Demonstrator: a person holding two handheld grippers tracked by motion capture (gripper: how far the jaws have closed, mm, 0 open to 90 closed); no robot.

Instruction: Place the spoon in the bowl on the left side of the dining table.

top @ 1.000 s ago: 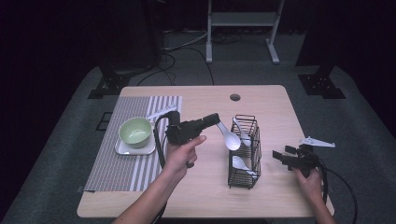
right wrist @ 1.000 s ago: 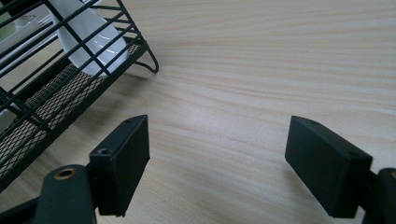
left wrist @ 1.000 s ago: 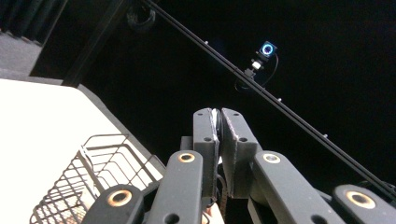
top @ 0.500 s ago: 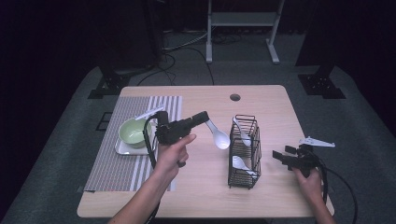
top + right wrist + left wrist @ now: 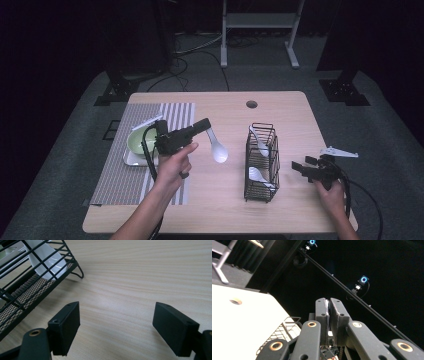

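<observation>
Left gripper (image 5: 204,125) jaws clamp the white plastic spoon (image 5: 218,148) by its handle, bowl hanging between green bowl (image 5: 141,142) on striped placemat (image 5: 119,172) and black wire caddy (image 5: 261,162); right gripper (image 5: 298,168) rests open right of it.

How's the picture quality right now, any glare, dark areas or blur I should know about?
High view: table evenly lit, surroundings near black, white spoon slightly washed out. Left gripper view: mostly black background, tabletop overexposed to white, two ring lights glaring. Right gripper view: sharp wood grain, soft shadows under the jaws, wire rack crisp.
</observation>
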